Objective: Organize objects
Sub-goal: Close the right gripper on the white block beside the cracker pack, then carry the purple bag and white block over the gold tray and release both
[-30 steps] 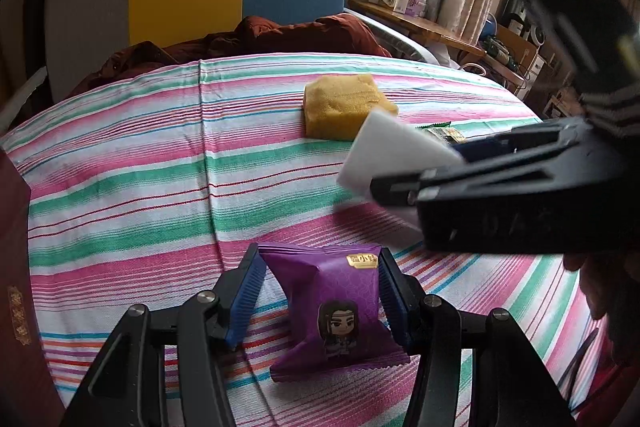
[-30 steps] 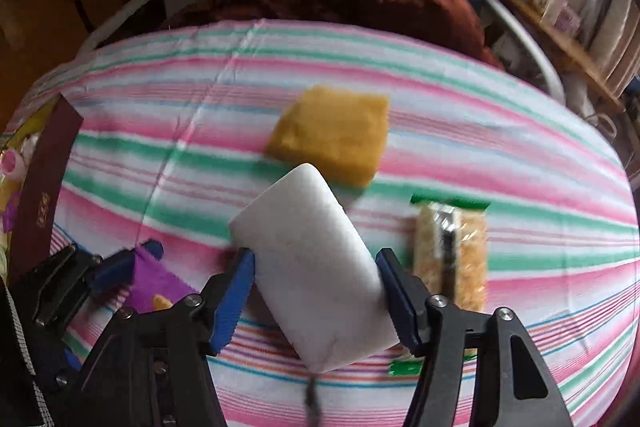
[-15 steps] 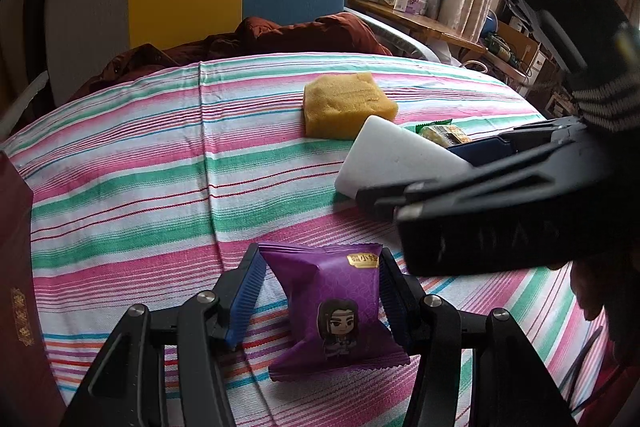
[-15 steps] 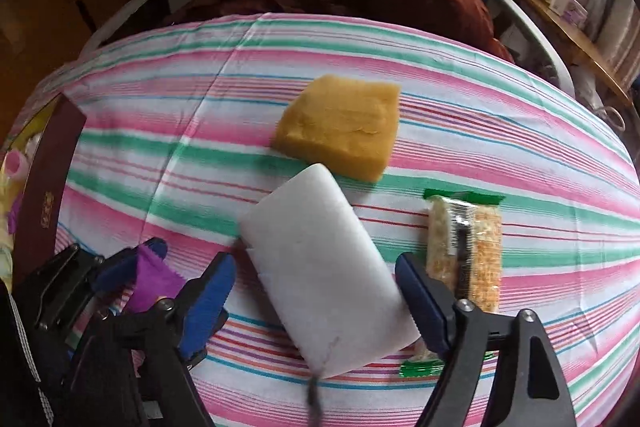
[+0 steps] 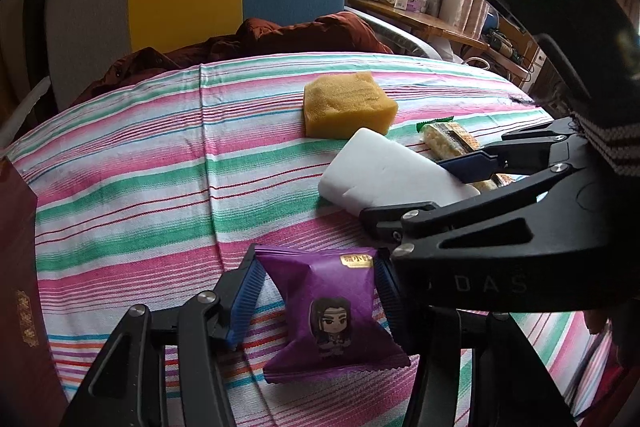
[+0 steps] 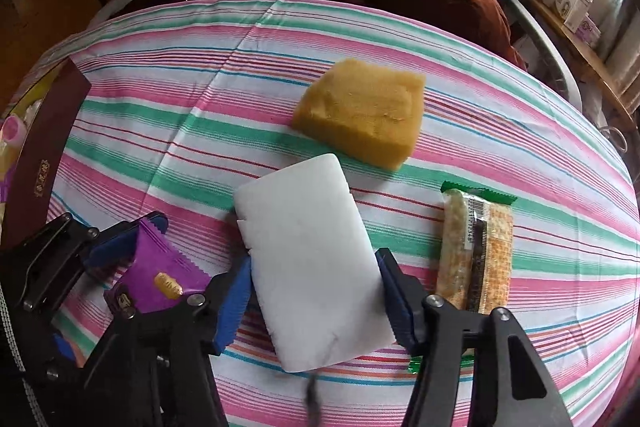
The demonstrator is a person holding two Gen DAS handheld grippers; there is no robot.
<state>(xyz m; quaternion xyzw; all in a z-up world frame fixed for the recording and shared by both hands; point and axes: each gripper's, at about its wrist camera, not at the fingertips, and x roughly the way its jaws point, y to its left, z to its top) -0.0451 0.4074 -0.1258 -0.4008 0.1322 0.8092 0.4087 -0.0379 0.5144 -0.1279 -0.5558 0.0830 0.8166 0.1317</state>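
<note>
- Left hand-held gripper [image 5: 316, 301]: jaws narrowed, closing, both blue pads pressing the sides of the purple snack packet [image 5: 334, 311]; packet grasped, low over the striped cloth [image 5: 132, 195] on the desk, near left.
- Right hand-held gripper [image 6: 314, 293]: jaws closing around the white block [image 6: 312, 259], pads at its two long edges; contact looks made, block grasped.
- Yellow sponge [image 6: 360, 115] lies just beyond the white block, apart from it.
- Cracker packet [image 6: 476, 247] lies right of the block, just beside the right finger.
</note>
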